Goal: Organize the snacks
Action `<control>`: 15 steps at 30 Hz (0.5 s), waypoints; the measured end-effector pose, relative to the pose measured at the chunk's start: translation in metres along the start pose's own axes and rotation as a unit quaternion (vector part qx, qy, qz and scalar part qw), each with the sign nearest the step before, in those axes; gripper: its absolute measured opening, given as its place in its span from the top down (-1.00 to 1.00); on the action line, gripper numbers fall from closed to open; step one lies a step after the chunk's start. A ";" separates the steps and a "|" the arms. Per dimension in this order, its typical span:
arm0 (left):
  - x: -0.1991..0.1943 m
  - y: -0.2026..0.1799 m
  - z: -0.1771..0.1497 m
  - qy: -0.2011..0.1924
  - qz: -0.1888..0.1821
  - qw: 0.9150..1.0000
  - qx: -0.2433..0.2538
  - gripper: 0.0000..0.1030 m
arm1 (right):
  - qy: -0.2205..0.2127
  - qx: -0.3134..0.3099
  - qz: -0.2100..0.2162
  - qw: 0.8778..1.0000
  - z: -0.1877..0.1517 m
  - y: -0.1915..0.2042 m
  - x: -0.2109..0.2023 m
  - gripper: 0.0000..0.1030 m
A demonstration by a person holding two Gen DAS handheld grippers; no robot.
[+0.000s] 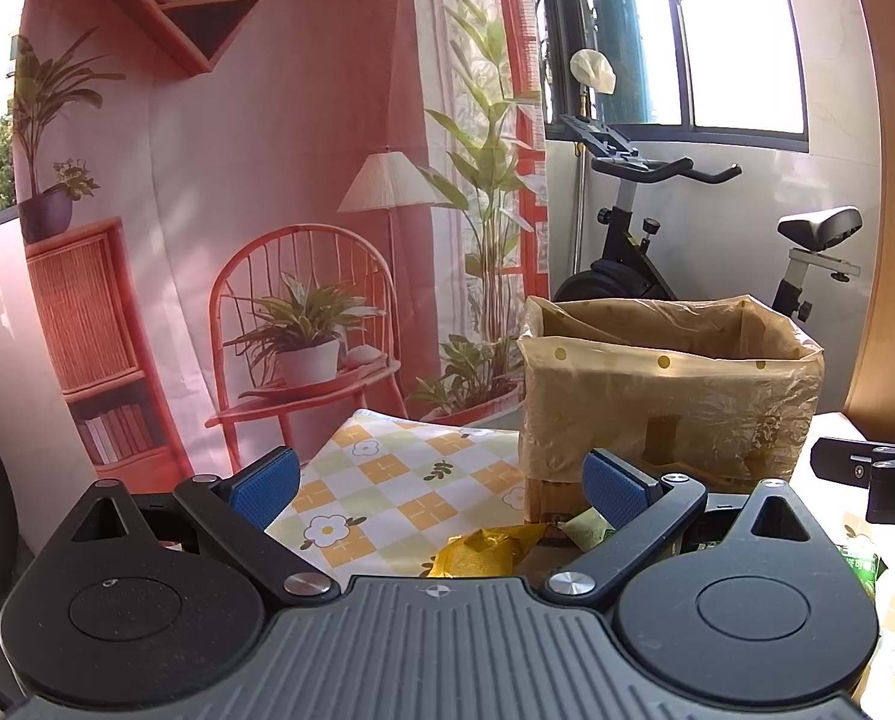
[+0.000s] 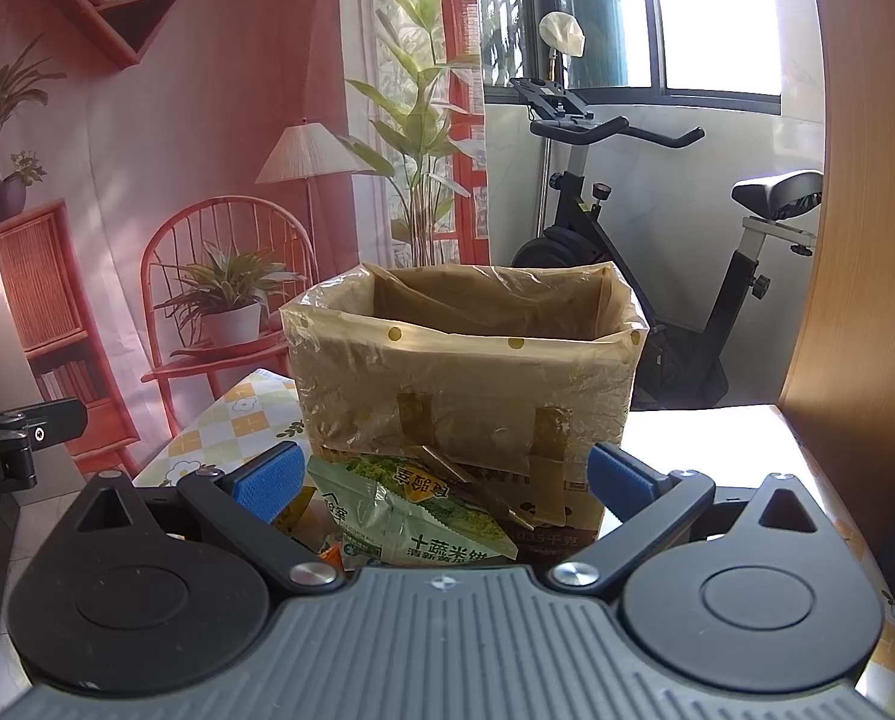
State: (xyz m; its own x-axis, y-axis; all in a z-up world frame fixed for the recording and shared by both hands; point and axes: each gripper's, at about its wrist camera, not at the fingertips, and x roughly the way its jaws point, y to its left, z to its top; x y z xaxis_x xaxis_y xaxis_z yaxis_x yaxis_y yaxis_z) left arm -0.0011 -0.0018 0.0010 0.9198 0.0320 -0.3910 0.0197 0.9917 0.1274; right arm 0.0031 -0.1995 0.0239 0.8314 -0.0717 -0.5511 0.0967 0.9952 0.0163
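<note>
A cardboard box lined with a dotted plastic bag [image 1: 669, 384] stands open on the table; it also shows in the right wrist view [image 2: 465, 372]. My left gripper [image 1: 441, 483] is open and empty above a yellow snack packet [image 1: 483, 552] that lies in front of the box. My right gripper [image 2: 441, 480] is open and empty over a green and white snack bag [image 2: 411, 510] that leans against the box front. An orange packet [image 2: 303, 516] lies beside the green bag. The right gripper's side shows in the left wrist view [image 1: 867, 468].
The table carries a yellow and white checked flower cloth [image 1: 399, 474]. An exercise bike [image 2: 657, 252] stands behind the table by the window. A wooden panel [image 2: 855, 252] rises at the right. A printed room backdrop [image 1: 237, 210] hangs behind.
</note>
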 end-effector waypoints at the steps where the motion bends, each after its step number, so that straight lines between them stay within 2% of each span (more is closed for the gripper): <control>1: 0.000 -0.001 0.000 0.000 0.000 1.000 0.000 -0.97 | 0.000 0.000 0.000 1.000 0.000 0.000 0.000 -0.99; 12: 0.003 0.004 -0.001 0.002 0.004 1.000 -0.018 -0.97 | 0.001 0.000 -0.001 1.000 0.000 0.001 0.000 -0.99; 15: 0.005 0.009 -0.002 0.003 -0.006 0.999 -0.034 -0.97 | 0.003 0.000 0.005 1.000 -0.003 0.002 0.004 -0.99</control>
State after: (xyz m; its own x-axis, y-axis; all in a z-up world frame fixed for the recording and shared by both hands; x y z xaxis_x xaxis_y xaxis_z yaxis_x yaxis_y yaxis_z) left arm 0.0028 0.0073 -0.0022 0.9173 0.0203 -0.3976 0.0044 0.9981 0.0613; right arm 0.0045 -0.1975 0.0190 0.8288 -0.0621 -0.5560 0.0893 0.9958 0.0219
